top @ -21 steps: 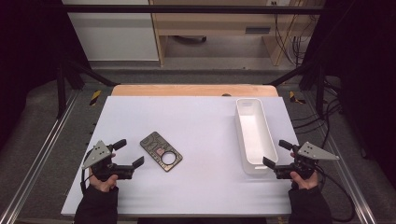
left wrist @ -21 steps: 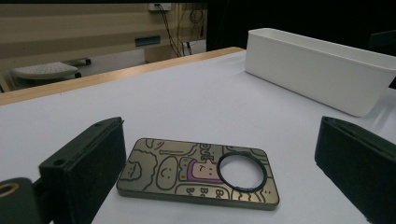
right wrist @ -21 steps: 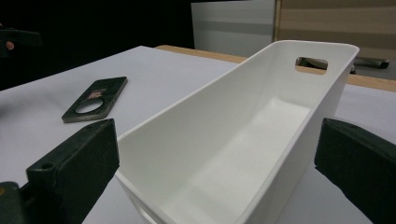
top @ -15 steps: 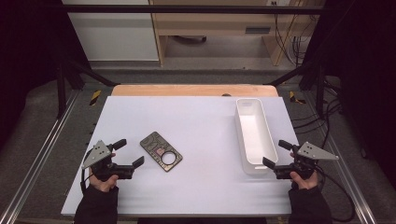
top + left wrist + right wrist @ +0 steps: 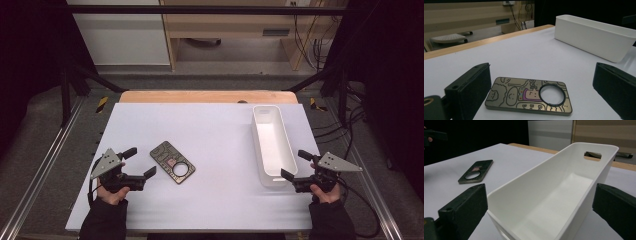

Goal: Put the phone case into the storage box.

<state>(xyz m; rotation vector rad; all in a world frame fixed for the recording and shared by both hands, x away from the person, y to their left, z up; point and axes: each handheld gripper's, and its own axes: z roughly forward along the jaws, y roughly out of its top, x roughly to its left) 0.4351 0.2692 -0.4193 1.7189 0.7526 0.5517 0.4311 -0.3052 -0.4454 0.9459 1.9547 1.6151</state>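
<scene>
The phone case (image 5: 172, 162), a flat dark plate with cartoon line drawings and a round camera cut-out, is seen in the high view lying flat on the white tabletop (image 5: 210, 135), in the near left part of it, turned at an angle to the near edge. Just to its left, the left tool (image 5: 140, 163) is held low by a hand (image 5: 111, 192) in a dark sleeve, its jaws spread apart and pointed toward the case, without touching it. A long white bin (image 5: 272, 145) is set along the right side of the tabletop, reaching from near the far edge toward the near right corner. At the bin's near end the right tool (image 5: 296, 165) is held by the other hand (image 5: 325, 192), jaws apart, beside the bin's near end.

In the left gripper view, the phone case (image 5: 529, 96) is seen lying between and just ahead of the two black jaws, which stand wide apart and clear of it. The white bin (image 5: 594, 40) is seen well beyond, toward the far right.

In the right gripper view, the white bin (image 5: 554, 195) is seen empty, its near end lying between the open jaws; whether they touch its walls cannot be told. A slot handle is cut in its far end wall. The phone case (image 5: 475, 171) lies well apart to the left.
</scene>
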